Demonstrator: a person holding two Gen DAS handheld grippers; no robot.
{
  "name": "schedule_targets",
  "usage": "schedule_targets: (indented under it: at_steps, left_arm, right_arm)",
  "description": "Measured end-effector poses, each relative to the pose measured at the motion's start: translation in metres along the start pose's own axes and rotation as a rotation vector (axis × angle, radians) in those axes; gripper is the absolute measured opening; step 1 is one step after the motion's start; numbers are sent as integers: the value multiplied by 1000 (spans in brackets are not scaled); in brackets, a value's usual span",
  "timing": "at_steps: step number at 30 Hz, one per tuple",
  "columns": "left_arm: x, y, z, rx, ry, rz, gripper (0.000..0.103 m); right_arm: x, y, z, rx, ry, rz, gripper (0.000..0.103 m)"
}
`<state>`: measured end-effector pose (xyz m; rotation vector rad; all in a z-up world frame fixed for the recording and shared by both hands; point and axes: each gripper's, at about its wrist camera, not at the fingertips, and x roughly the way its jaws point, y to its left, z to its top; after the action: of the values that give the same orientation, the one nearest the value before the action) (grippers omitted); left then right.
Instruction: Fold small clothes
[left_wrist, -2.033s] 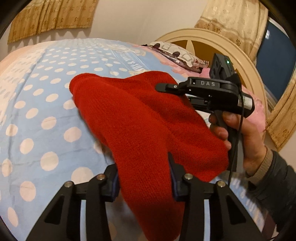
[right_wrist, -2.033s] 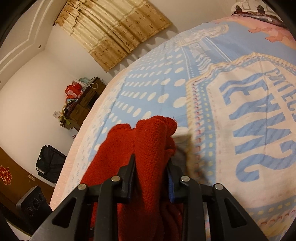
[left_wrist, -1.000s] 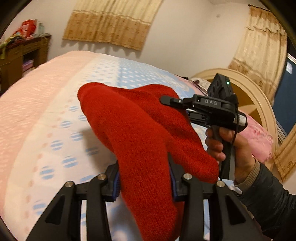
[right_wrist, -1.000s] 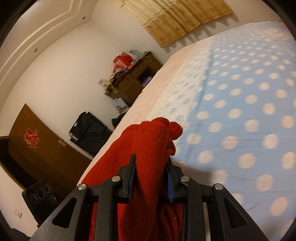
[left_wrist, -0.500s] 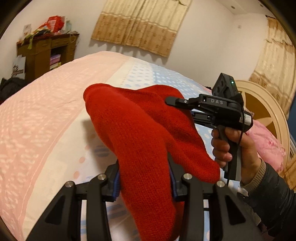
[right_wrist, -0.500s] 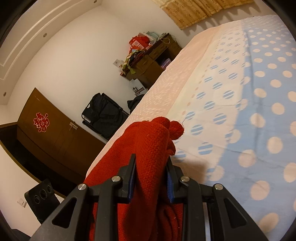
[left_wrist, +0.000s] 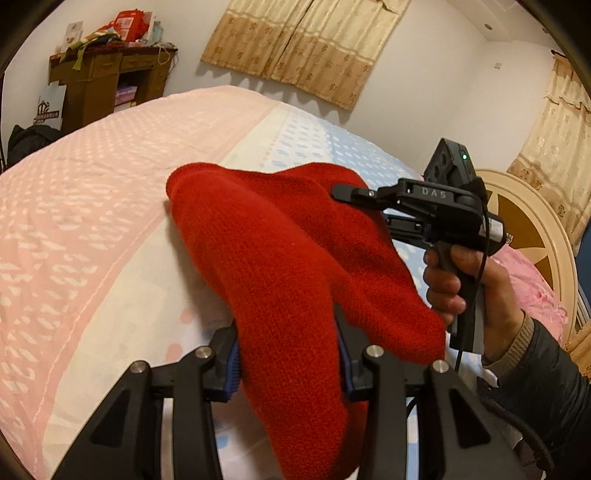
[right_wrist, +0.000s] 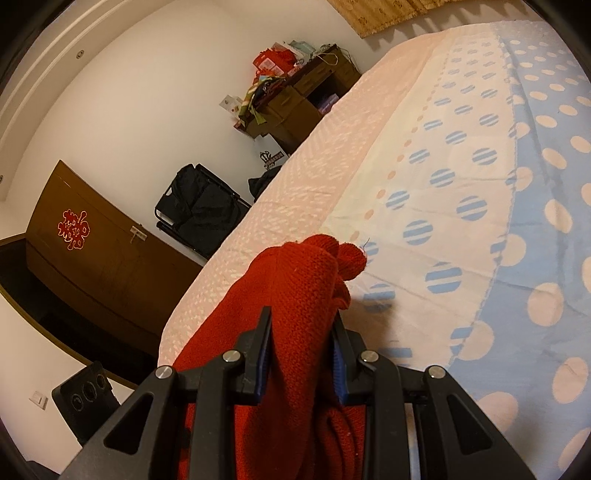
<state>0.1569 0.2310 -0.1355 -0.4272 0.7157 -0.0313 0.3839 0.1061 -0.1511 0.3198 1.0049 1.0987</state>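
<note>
A red knitted garment (left_wrist: 280, 258) hangs folded in the air above the bed (left_wrist: 92, 206). My left gripper (left_wrist: 287, 350) is shut on its near edge. My right gripper (left_wrist: 343, 194) shows in the left wrist view at the right, held by a hand, its fingers shut on the garment's far right edge. In the right wrist view the right gripper (right_wrist: 302, 347) is shut on a bunched fold of the red garment (right_wrist: 295, 295), which hangs down below it.
The bed has a pink and white band (right_wrist: 295, 177) beside a blue dotted sheet (right_wrist: 546, 221). A brown shelf unit (left_wrist: 107, 88) and a black bag (right_wrist: 199, 206) stand by the wall. A round headboard (left_wrist: 532, 225) and pink pillow are at the right.
Both grippers have carried the garment sideways over the bed, from the blue dotted part to the pink and white edge. Both grips are unchanged.
</note>
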Motion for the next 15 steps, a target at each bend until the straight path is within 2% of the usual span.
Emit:
schedule_targets:
  at_steps: [15]
  left_arm:
    - [-14, 4, -15, -15, 0, 5, 42]
  right_arm:
    - [14, 3, 4, -1, 16, -5, 29]
